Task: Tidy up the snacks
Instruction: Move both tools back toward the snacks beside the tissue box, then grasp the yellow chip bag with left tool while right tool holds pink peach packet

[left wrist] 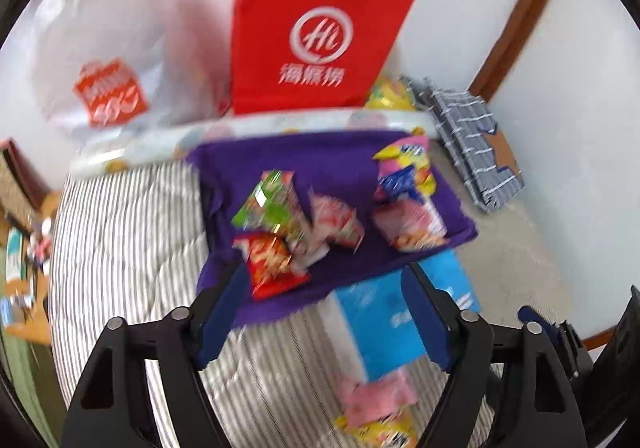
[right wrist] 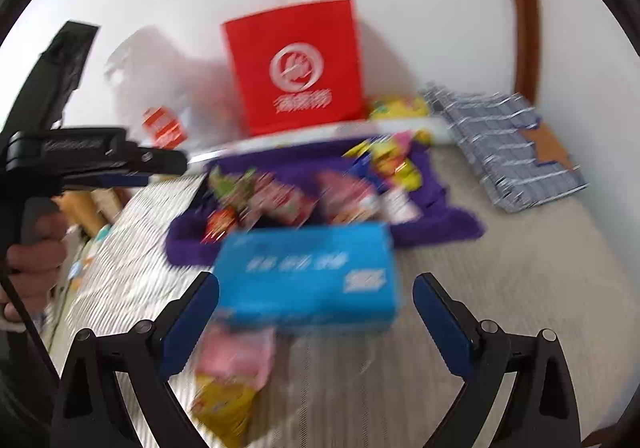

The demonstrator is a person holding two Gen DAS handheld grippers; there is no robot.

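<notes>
Several snack packets lie on a purple cloth point(left wrist: 332, 159): a green one point(left wrist: 272, 203), a red one point(left wrist: 268, 264), pink ones point(left wrist: 412, 224) and a yellow-blue one point(left wrist: 404, 167). A blue box point(right wrist: 308, 276) rests at the cloth's near edge. A pink packet point(right wrist: 236, 360) and a yellow packet point(right wrist: 224, 404) lie nearer, on the striped bedding. My left gripper point(left wrist: 324, 268) hovers open over the cloth's near edge, by the red packet, holding nothing. My right gripper point(right wrist: 318, 280) is open above the blue box, apart from it.
A red paper bag point(left wrist: 316, 35) stands against the white wall behind the cloth, with a white plastic bag point(left wrist: 104, 47) to its left. A folded blue checked cloth point(left wrist: 468, 139) lies at the right. A hand point(right wrist: 32, 260) holds the left gripper's handle.
</notes>
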